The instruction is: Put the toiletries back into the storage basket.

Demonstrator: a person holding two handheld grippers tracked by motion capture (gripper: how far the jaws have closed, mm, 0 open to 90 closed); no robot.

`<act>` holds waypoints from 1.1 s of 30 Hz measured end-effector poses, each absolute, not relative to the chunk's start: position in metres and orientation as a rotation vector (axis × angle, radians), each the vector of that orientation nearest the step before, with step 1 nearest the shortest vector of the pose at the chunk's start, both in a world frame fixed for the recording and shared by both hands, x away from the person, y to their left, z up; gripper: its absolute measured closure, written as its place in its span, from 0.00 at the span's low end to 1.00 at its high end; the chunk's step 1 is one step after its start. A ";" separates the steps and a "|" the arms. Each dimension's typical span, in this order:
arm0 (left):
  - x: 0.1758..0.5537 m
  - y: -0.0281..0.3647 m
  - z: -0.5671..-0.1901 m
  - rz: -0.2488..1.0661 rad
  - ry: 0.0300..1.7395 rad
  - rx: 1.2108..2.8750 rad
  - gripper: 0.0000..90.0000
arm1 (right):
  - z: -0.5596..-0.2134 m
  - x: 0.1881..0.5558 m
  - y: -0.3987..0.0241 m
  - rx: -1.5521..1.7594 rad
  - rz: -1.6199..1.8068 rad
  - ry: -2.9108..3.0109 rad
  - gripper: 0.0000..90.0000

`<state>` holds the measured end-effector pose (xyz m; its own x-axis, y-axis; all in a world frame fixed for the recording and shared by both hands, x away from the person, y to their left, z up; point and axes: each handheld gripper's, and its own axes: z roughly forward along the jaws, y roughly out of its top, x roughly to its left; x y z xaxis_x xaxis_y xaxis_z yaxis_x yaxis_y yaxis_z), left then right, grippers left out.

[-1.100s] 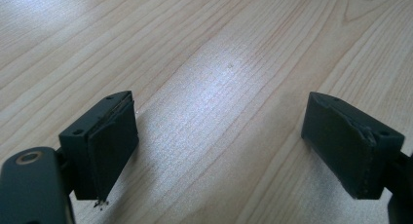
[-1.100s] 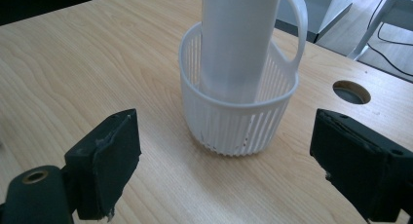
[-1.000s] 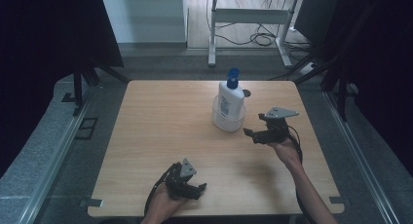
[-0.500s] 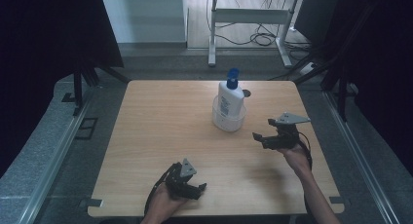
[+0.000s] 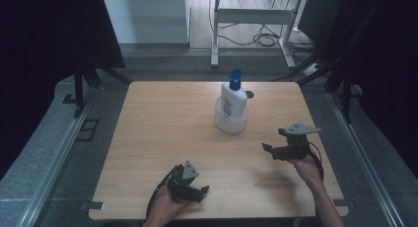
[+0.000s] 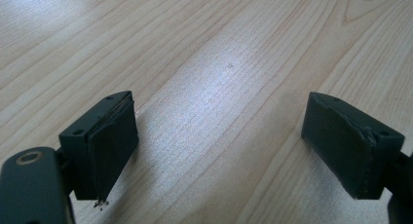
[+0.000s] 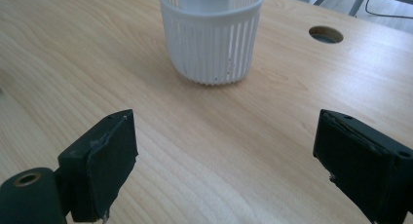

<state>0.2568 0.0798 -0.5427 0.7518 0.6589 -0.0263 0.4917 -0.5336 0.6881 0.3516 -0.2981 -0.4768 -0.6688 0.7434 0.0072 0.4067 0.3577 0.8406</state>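
A white pump bottle (image 5: 233, 97) with a blue top stands upright in a white ribbed cup (image 5: 231, 122) at the table's far middle. In the right gripper view the cup (image 7: 212, 48) is straight ahead, well beyond the jaws. My right gripper (image 5: 272, 140) hovers to the right of the cup, apart from it; its jaws have just been opening and hold nothing, with bare wood between them (image 7: 224, 156). My left gripper (image 5: 203, 190) rests near the front edge, open (image 6: 219, 146), nothing between its pads.
The wooden table (image 5: 162, 128) has a round cable hole (image 5: 249, 94) just behind the cup, also seen in the right gripper view as a cable hole (image 7: 326, 34). Dark curtains and metal frame legs surround the table; a desk frame (image 5: 251, 19) and cables lie beyond.
My right gripper has drawn back from the cup, toward the front right of the table and slightly lower. The left gripper, bottle and cup have stayed put.
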 end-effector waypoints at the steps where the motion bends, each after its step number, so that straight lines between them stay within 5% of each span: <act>1: 0.257 0.080 -0.543 0.308 0.858 2.246 0.14 | -0.479 0.350 -0.299 1.011 1.230 2.252 0.09; 33: 0.256 0.080 -0.543 0.307 0.866 2.241 0.14 | -0.534 0.322 -0.317 1.101 1.037 2.393 0.00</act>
<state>0.2562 0.0797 -0.5429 0.7478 0.6633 -0.0301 0.4960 -0.5279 0.6894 0.3223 -0.3167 -0.5344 -0.6568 0.7538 0.0194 0.5295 0.4428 0.7236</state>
